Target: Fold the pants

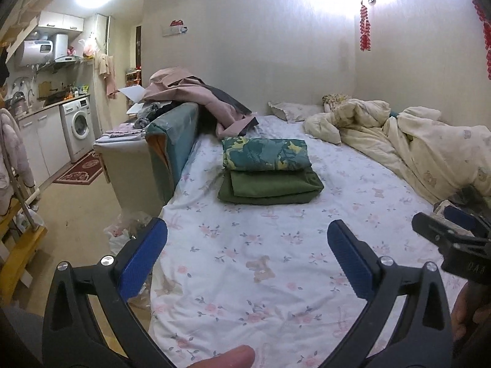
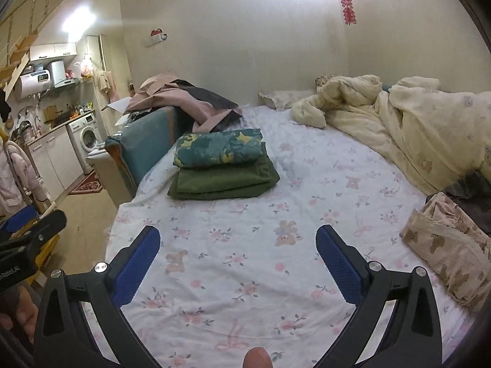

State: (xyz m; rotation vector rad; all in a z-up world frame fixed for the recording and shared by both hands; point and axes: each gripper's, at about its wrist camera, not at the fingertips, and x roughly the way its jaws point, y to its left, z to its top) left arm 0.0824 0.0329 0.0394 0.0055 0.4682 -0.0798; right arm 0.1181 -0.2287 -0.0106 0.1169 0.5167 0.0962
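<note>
A folded stack lies on the bed: teal patterned pants on top of olive green pants. My left gripper is open and empty, held above the floral bedsheet in front of the stack. My right gripper is open and empty above the same sheet. The right gripper also shows at the right edge of the left wrist view. A crumpled beige patterned garment lies at the bed's right edge, to the right of my right gripper.
A cream duvet is bunched along the far right of the bed. A teal sofa arm piled with pink and dark clothes stands left of the bed. A kitchen with a washing machine lies further left.
</note>
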